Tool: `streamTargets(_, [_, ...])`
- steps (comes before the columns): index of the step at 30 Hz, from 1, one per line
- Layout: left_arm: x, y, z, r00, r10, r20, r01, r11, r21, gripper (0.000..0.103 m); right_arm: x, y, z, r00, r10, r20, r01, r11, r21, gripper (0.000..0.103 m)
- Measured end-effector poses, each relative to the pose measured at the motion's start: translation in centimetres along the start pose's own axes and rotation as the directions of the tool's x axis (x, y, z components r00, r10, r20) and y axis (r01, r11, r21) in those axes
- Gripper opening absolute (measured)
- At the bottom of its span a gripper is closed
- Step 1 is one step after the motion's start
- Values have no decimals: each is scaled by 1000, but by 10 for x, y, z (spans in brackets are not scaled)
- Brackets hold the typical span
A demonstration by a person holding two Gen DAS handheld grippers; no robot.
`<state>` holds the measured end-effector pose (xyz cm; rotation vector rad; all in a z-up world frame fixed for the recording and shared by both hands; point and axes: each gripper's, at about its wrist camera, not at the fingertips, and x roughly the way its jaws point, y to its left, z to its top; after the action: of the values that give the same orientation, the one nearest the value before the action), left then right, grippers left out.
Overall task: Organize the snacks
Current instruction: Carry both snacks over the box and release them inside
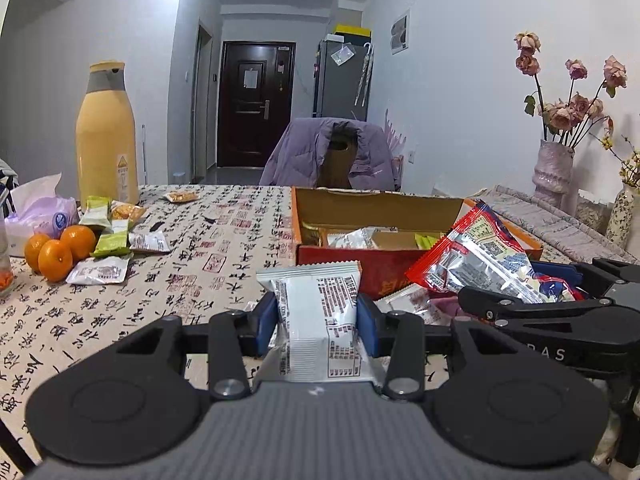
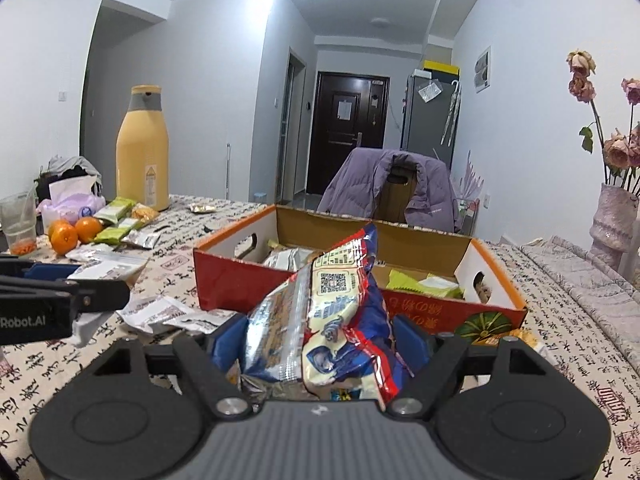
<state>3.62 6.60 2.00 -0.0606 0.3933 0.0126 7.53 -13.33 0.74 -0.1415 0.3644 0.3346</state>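
1. Left tongs (image 1: 316,320) clamp a white packet (image 1: 316,312); right tongs (image 2: 320,344) grip a red-blue bag (image 2: 340,320) — both held above the desk (image 1: 120,320), near the box (image 2: 288,280).
2. Around: flask (image 1: 106,136), oranges (image 1: 56,252), green packets (image 1: 112,236), tissues (image 1: 40,216), vase (image 1: 554,172).
3. Only the right view shows the cup (image 2: 18,220) — and green packets inside the box.

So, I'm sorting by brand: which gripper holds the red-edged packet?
The right gripper: its packet has red edges; the left gripper holds a plain white packet.
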Motion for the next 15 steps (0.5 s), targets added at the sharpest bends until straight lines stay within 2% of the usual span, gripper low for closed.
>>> streamTargets(15, [16, -28, 33, 1000, -7, 24, 6, 1000, 14, 43, 0, -34, 23, 998, 1, 59, -2, 1000, 25, 78])
